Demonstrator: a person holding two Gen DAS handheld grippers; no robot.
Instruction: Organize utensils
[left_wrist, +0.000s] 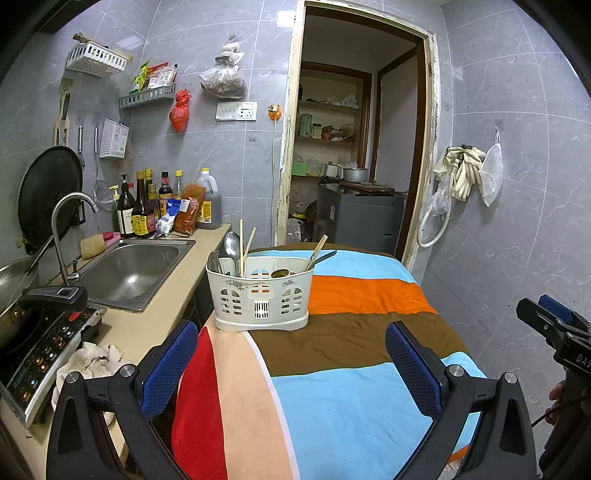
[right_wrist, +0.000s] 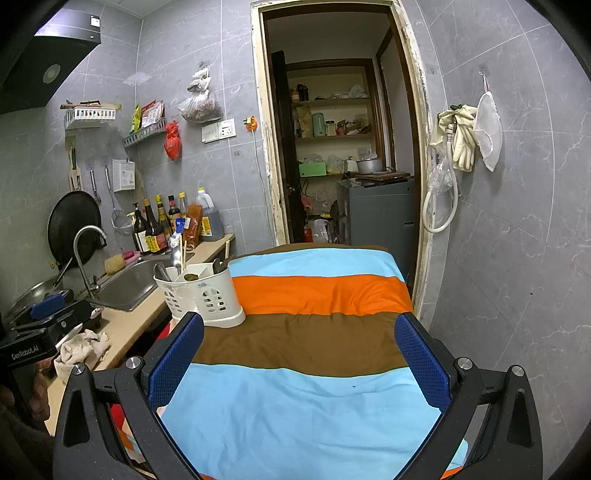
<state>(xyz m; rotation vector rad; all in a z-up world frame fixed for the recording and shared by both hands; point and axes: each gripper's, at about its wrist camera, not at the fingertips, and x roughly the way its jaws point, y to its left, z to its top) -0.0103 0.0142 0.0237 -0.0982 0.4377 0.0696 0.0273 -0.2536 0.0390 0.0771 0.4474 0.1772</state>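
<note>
A cream plastic caddy (left_wrist: 257, 295) with arched cut-outs stands left of centre in the left wrist view, on the near-left corner of a striped cloth (left_wrist: 332, 369) in blue, orange and brown. Its left compartment holds a steel spoon (left_wrist: 232, 246) bowl-up and chopsticks (left_wrist: 242, 246) standing upright; more utensils (left_wrist: 318, 254) lean out of the right end, and another spoon bowl (left_wrist: 280, 273) lies low in the middle.

The left claw (left_wrist: 291, 365) hangs just short of the caddy, its blue pads spread wide with nothing between them. The right claw (right_wrist: 299, 362) is likewise wide open and empty over the cloth, with the caddy at its left.

At the left of the frame the counter (left_wrist: 147, 328) carries a steel sink (left_wrist: 136, 269), bottles (left_wrist: 147, 210) behind it, a crumpled rag (left_wrist: 92, 362) and a cooktop (left_wrist: 37, 350). An open doorway (left_wrist: 354, 147) fills the upper centre.
</note>
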